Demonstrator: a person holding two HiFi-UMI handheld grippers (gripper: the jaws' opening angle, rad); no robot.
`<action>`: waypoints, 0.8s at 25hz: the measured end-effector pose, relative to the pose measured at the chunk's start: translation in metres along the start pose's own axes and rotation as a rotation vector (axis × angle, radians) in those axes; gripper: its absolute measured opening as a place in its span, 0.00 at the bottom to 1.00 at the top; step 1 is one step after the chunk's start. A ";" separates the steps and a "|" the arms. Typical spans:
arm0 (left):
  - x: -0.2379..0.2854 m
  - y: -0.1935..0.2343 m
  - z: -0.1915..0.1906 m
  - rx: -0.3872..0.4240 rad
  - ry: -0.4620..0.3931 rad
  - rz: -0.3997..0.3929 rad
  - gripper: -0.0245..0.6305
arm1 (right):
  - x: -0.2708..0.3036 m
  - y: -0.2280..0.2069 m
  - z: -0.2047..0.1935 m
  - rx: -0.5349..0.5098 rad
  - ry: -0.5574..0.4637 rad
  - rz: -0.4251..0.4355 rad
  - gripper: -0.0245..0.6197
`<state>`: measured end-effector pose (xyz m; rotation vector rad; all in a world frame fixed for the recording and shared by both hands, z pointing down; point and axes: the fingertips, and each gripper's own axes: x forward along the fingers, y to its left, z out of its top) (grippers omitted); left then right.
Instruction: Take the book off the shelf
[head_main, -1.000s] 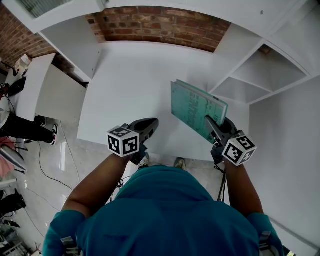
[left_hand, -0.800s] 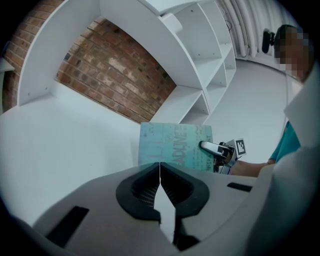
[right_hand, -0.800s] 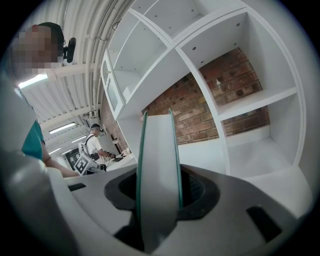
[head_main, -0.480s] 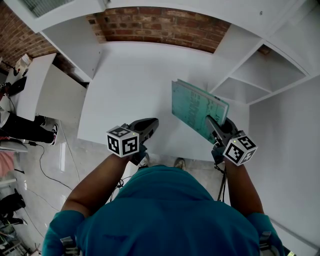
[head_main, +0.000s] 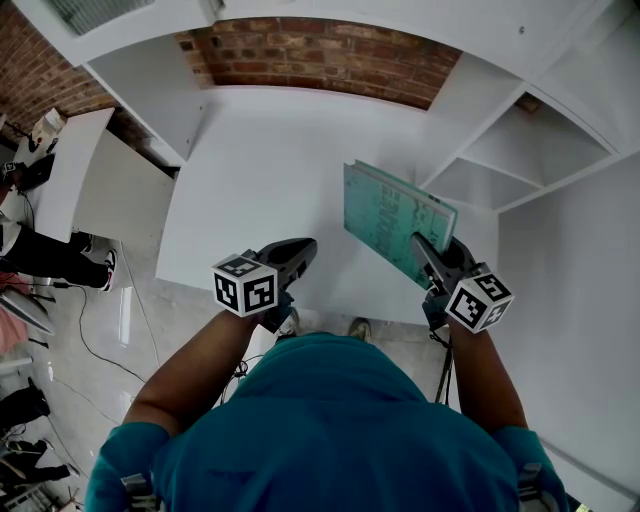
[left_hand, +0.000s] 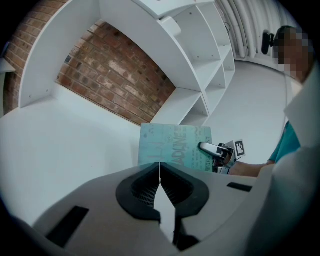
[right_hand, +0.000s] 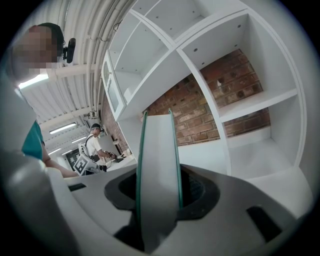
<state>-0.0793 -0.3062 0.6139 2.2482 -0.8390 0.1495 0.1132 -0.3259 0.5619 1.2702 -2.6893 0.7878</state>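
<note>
Now the right gripper (head_main: 428, 252) has the green book (head_main: 388, 215) pinched by its near edge, with its jaws partway apart and pressing on both covers. The book stands on its side over the front right corner of the wide white shelf board (head_main: 250, 170). I cannot tell if it touches the board. The left gripper (head_main: 297, 250) is closed on nothing, near the board's front edge. The taking-off step looks almost done. Next, the book should come back past the front edge, held tight so it does not tip.
</note>
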 end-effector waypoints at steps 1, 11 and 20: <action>0.000 0.000 0.000 0.000 -0.001 0.001 0.06 | 0.000 0.000 0.000 0.004 -0.002 0.002 0.31; 0.001 -0.002 0.001 -0.007 -0.009 -0.005 0.06 | 0.000 -0.001 0.001 0.020 -0.005 0.002 0.31; 0.003 -0.002 0.001 -0.011 -0.010 -0.008 0.06 | 0.000 -0.003 -0.001 0.023 -0.005 0.000 0.31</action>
